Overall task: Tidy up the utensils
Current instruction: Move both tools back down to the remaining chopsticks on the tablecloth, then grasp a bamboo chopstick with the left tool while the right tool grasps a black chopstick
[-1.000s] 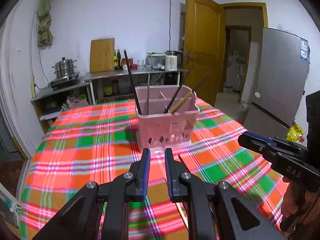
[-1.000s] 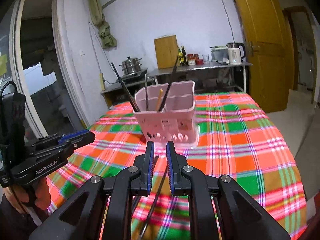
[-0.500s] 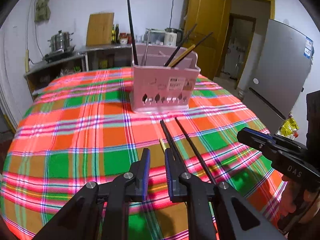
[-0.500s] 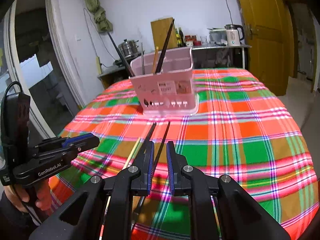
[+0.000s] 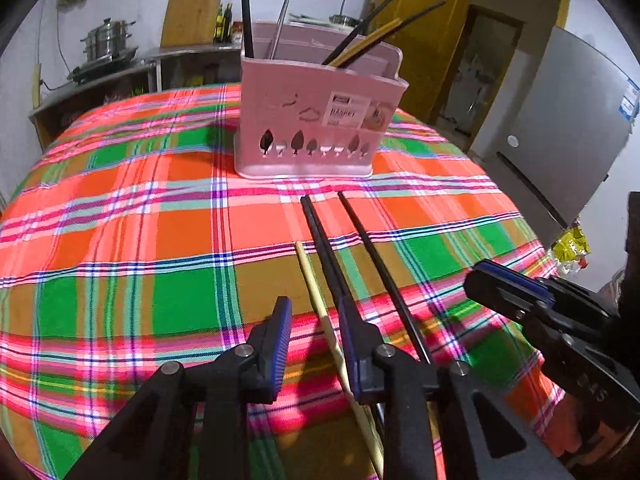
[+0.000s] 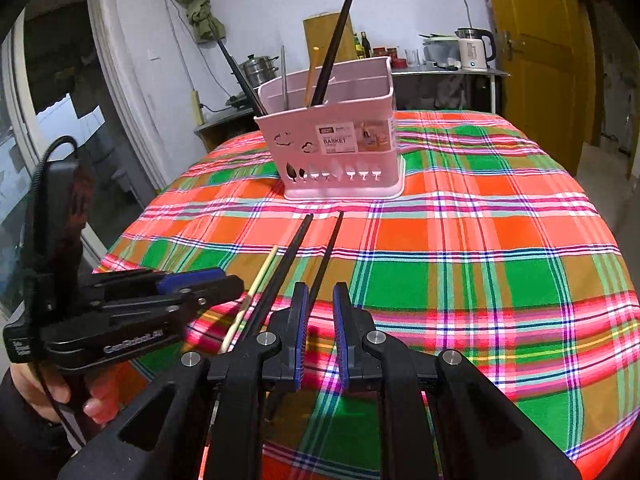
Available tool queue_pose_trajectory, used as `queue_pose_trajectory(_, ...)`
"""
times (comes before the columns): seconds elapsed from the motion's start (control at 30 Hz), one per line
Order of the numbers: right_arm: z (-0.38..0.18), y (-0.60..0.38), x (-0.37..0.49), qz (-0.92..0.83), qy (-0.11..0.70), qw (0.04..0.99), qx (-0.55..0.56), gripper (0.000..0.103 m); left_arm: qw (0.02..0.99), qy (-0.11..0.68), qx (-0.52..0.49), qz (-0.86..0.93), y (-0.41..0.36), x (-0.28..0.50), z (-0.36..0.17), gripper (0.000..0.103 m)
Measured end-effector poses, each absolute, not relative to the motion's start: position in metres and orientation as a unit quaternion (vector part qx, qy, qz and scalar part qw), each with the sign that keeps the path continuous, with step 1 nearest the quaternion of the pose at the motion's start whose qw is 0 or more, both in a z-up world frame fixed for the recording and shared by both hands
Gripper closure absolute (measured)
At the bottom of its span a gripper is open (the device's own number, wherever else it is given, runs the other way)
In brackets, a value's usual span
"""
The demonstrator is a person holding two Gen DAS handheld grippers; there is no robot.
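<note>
A pink utensil basket (image 5: 316,120) (image 6: 332,136) stands on the plaid tablecloth with several chopsticks upright in it. In front of it lie a wooden chopstick (image 5: 310,280) (image 6: 259,280) and two black chopsticks (image 5: 321,240) (image 5: 375,260) (image 6: 287,256) (image 6: 329,248). My left gripper (image 5: 314,312) hangs low over the wooden chopstick. Its jaws are opening and the stick runs under the gap without touching the pads. My right gripper (image 6: 320,300) is narrowly open over the near end of the right black chopstick and holds nothing. Each gripper also shows in the other's view (image 6: 224,280) (image 5: 480,276).
The round table's cloth (image 5: 120,220) drops off at the near and side edges. A grey fridge (image 5: 560,140) and a yellow door (image 6: 532,60) stand to the right. A counter behind holds a kettle (image 6: 474,50) and a pot (image 5: 106,38). A hand (image 6: 96,396) grips the left tool.
Both grippers have sunk and tipped down toward the table, bringing the loose chopsticks into view. The left jaws have widened. The right jaws keep the same narrow gap.
</note>
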State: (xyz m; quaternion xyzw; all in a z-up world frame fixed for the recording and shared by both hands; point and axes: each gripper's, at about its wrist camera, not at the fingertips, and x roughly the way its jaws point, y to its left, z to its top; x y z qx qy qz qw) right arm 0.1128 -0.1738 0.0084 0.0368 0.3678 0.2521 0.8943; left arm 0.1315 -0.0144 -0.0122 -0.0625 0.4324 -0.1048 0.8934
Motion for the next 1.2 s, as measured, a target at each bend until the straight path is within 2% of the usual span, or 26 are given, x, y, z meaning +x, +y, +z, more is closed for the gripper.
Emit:
queue_pose_trajectory(0.17,0.005,-0.174,0.117,0.248,0.375,0.892,0.035,0.090,0.891,0.440,-0.054,-0.098,-0.016,0.139,-0.024,0.080)
queue_pose_trajectory(0.2,0.004,-0.174,0.117,0.248,0.376,0.892,0.035,0.090,0.892,0.439,-0.052,-0.097,-0.015,0.138,-0.024,0.083)
queue_pose_trajectory(0.23,0.004,-0.173,0.118,0.248,0.378,0.891,0.035,0.090,0.892,0.440,-0.049,-0.091,-0.013,0.138,-0.024,0.092)
queue_pose_trajectory(0.3,0.002,-0.172,0.119,0.246,0.381,0.890,0.033,0.090,0.892,0.440,-0.052,-0.087,-0.008,0.137,-0.025,0.096)
queue_pose_trajectory(0.73,-0.001,-0.150,0.142,0.246,0.415,0.876,0.005,0.090,0.884,0.458,-0.071,-0.061,0.037,0.140,-0.020,0.096)
queue_pose_trajectory(1.2,-0.022,-0.122,0.178,0.223,0.463,0.857,-0.023,0.090,0.875,0.480,-0.017,-0.064,0.027,0.177,-0.022,0.096)
